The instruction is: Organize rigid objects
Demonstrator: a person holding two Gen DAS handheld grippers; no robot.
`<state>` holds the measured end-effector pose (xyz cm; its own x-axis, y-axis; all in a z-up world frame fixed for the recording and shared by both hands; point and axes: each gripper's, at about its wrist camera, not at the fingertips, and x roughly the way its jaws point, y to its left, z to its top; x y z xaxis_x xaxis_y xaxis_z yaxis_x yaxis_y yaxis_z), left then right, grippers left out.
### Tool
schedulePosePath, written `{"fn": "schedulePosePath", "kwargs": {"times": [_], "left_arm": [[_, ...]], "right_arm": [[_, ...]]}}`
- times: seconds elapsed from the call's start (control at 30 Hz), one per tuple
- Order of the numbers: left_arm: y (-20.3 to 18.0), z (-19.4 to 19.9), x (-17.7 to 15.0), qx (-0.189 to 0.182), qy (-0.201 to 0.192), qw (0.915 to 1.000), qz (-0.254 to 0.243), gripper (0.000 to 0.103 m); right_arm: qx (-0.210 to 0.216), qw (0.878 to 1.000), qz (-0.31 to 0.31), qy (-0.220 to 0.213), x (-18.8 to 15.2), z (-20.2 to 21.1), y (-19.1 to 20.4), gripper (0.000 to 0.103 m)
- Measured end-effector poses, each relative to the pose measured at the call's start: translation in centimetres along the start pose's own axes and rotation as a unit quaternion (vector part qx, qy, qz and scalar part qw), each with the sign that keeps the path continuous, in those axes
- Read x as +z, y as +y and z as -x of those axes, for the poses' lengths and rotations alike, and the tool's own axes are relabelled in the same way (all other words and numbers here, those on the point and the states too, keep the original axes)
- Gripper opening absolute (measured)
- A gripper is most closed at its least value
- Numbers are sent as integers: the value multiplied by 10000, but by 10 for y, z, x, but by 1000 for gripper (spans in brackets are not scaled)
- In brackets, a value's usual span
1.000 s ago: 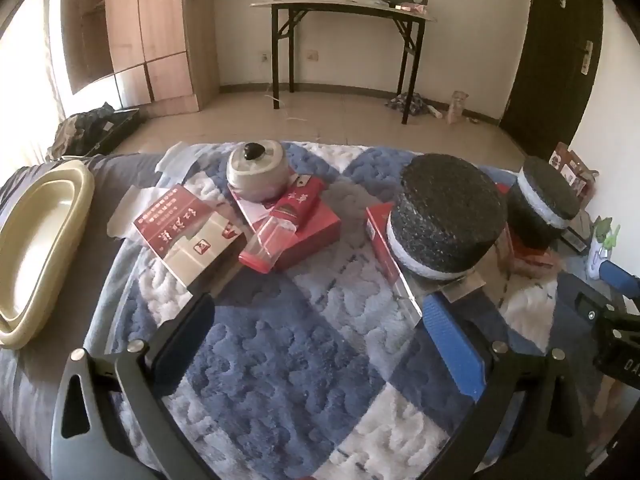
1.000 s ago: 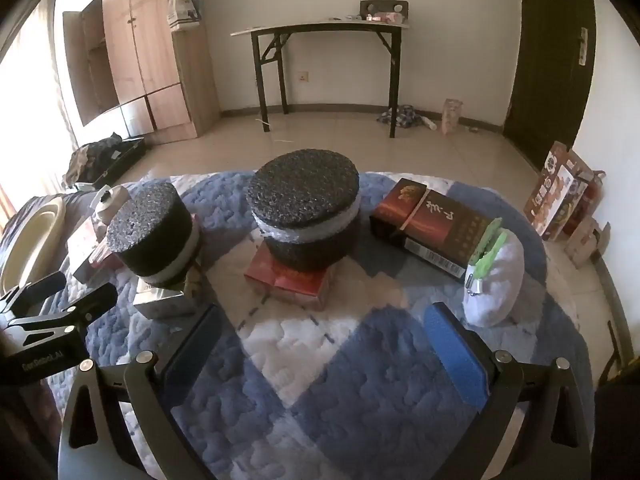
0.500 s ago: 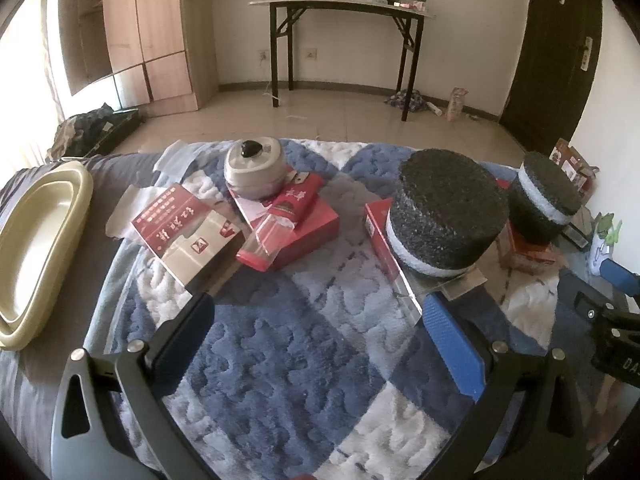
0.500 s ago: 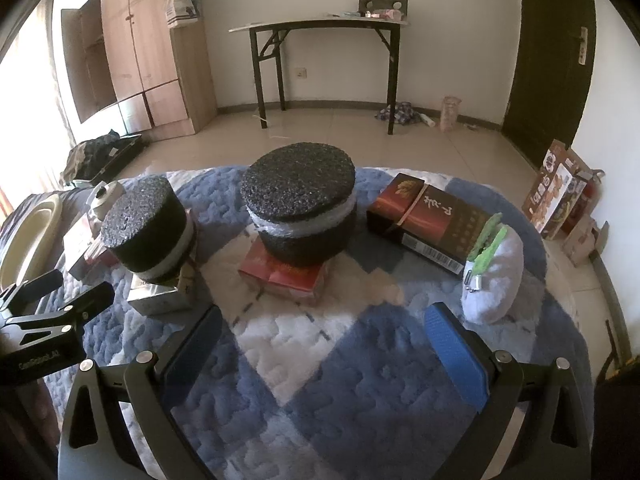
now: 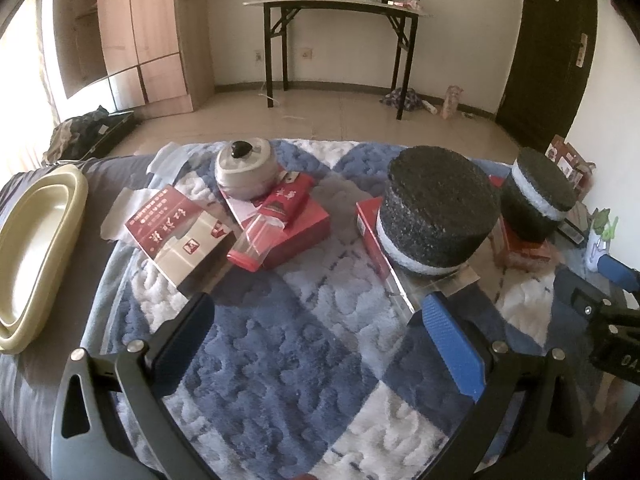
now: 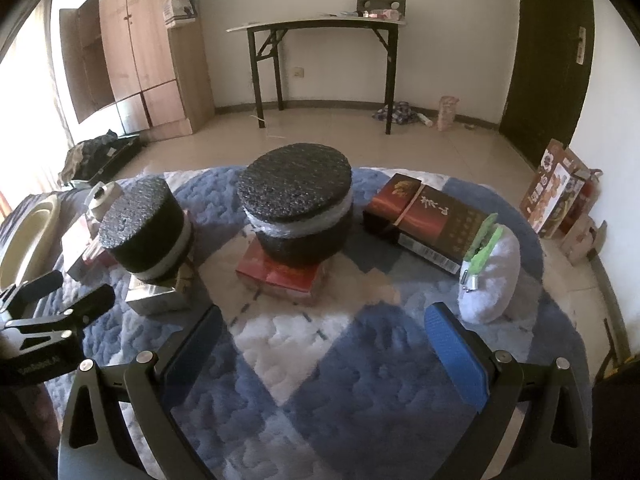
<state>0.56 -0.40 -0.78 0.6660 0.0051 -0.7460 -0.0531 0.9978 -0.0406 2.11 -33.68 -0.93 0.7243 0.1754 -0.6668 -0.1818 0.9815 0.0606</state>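
Left tongs (image 5: 316, 328), right tongs (image 6: 326, 334): wide apart, empty.

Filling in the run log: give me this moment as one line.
left gripper: open, empty | right gripper: open, empty | large foam disc: on red box | beige tray: nothing visible inside

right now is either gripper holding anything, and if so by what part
Nothing is held. The left gripper and right gripper are both open, with only the blue and white rug between their fingers.
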Motion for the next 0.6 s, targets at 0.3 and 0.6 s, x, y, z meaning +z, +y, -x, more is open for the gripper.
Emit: {"fn": "schedulePosePath", "kwargs": {"times": [0.3, 0.6], "left_arm": [[4, 0, 1, 39, 1, 10000, 42, 103], [3, -1, 2, 41, -47, 10000, 7, 103]], "right_arm": [[-54, 10000, 33, 16, 0, 0, 0, 103], [-103, 9999, 16, -25, 0, 2, -2, 103]]}}
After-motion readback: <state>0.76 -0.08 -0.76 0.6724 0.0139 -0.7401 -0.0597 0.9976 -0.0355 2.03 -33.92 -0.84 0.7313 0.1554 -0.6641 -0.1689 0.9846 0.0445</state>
